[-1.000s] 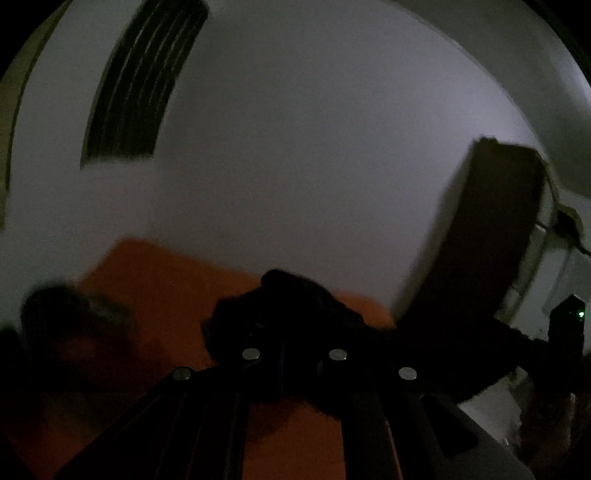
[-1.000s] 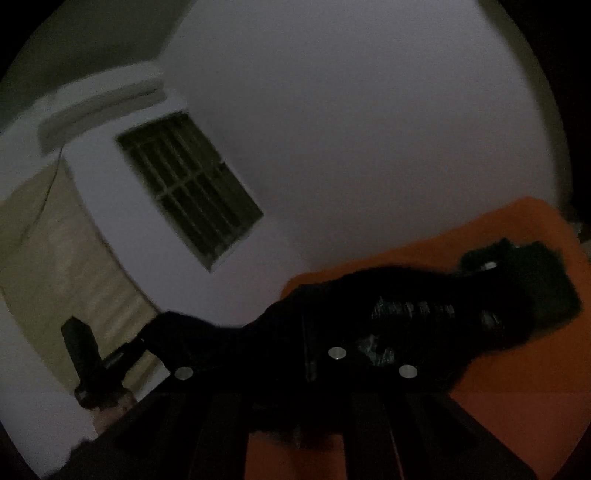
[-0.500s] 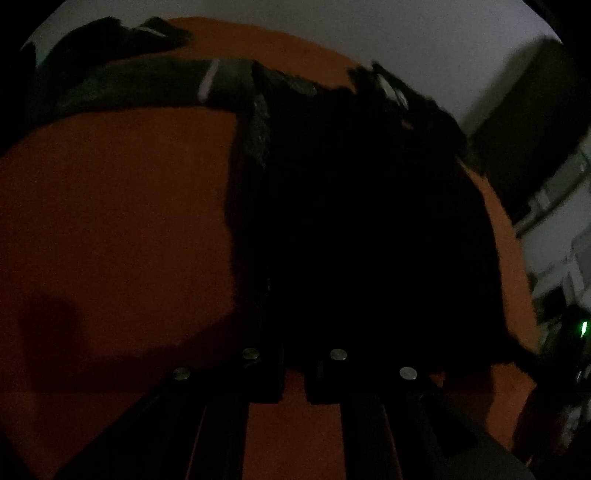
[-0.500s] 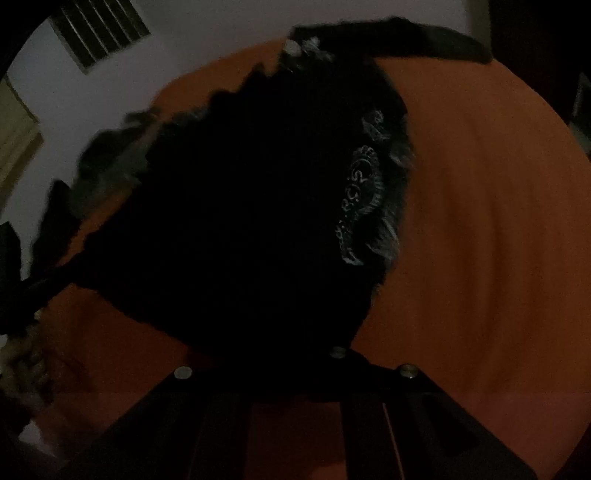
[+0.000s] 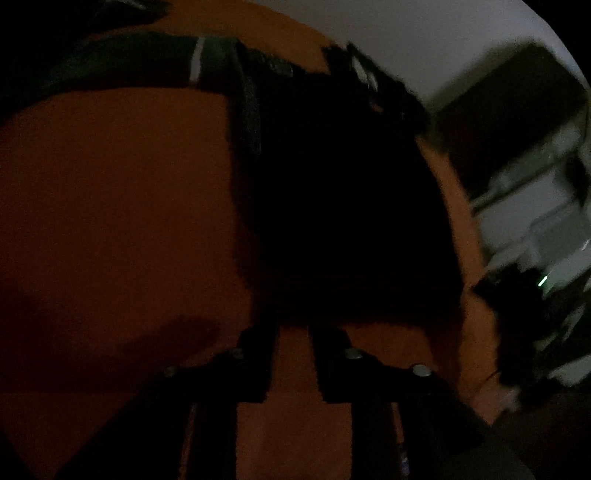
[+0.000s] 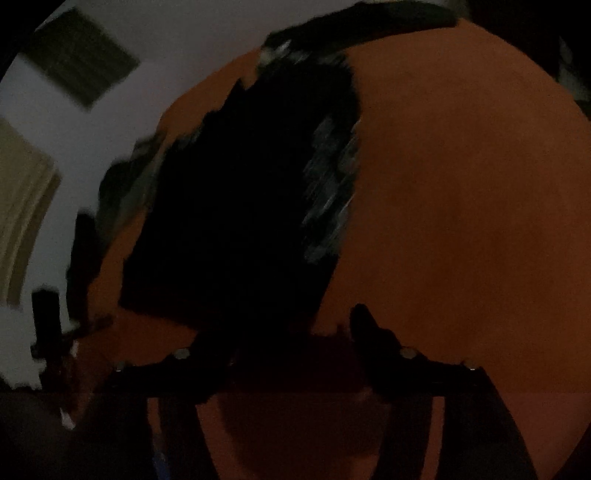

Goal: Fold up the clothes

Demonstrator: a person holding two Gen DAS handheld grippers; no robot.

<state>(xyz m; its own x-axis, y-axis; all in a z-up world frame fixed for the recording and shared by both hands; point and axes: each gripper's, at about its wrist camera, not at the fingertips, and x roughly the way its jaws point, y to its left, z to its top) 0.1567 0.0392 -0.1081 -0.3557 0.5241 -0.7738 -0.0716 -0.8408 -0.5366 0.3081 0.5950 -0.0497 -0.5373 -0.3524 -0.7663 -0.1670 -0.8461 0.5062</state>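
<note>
A black garment (image 5: 340,206) lies folded on the orange surface (image 5: 110,206); it also shows in the right wrist view (image 6: 236,221), with a pale print (image 6: 332,192) along its right edge. My left gripper (image 5: 293,332) is open, its fingers apart just at the garment's near edge, holding nothing. My right gripper (image 6: 291,325) is open wide, its left finger over the garment's near corner, its right finger (image 6: 373,328) on bare orange. The scene is very dark and blurred.
A dark green garment with a pale stripe (image 5: 177,62) lies at the far edge of the surface. White walls (image 6: 184,33), a barred vent (image 6: 81,55) and a dark cabinet (image 5: 509,107) stand beyond. The other gripper shows at the side (image 6: 48,325).
Both grippers came down from holding the garment up against the wall, laid it flat on the orange surface, then opened and let go of it.
</note>
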